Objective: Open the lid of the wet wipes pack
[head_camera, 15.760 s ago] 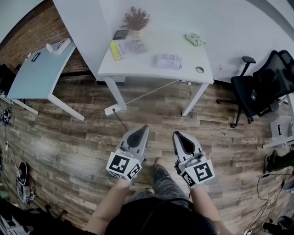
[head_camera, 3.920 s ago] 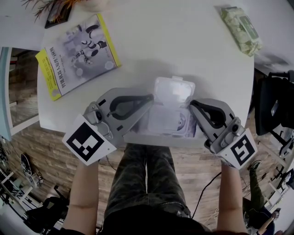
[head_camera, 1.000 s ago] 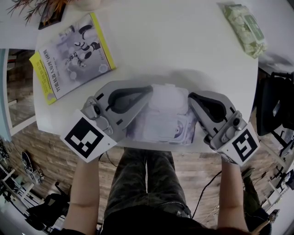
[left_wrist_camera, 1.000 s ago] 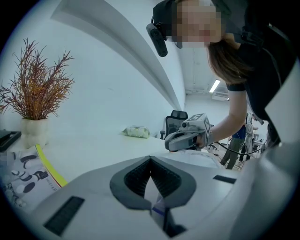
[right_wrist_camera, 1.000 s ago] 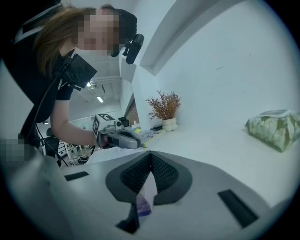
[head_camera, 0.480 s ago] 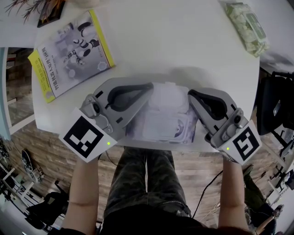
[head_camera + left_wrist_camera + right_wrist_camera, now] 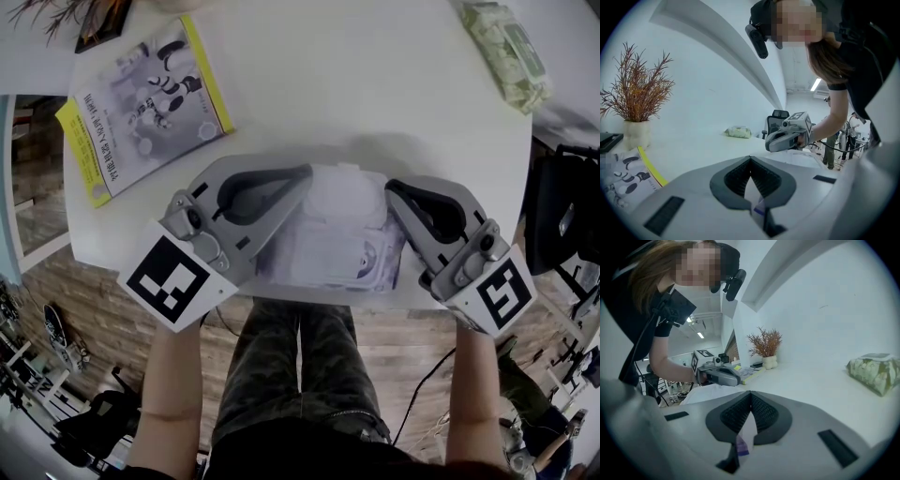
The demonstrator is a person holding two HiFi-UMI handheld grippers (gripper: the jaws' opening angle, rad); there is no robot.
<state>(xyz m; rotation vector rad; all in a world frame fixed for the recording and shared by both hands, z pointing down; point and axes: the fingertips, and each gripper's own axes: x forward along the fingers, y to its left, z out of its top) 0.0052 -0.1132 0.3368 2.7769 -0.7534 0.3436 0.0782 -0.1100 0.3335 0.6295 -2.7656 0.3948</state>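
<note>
Pale lilac-and-white soft plastic wet wipes pack (image 7: 323, 251) lay at the near edge of the white tabletop (image 7: 375, 94), its white flip lid (image 7: 345, 199) toward the far side; couldn't tell whether the lid was fully down. Left gripper (image 7: 302, 180) sat at the pack's left end, fingers (image 7: 736, 177) pressed together, pinching the film edge. Right gripper (image 7: 392, 194) sat at the right end, fingers (image 7: 761, 414) likewise clamped on film. Yellow-edged illustrated booklet (image 7: 145, 98) lay far left, green soft wipes packet (image 7: 506, 52) in the far right corner.
</note>
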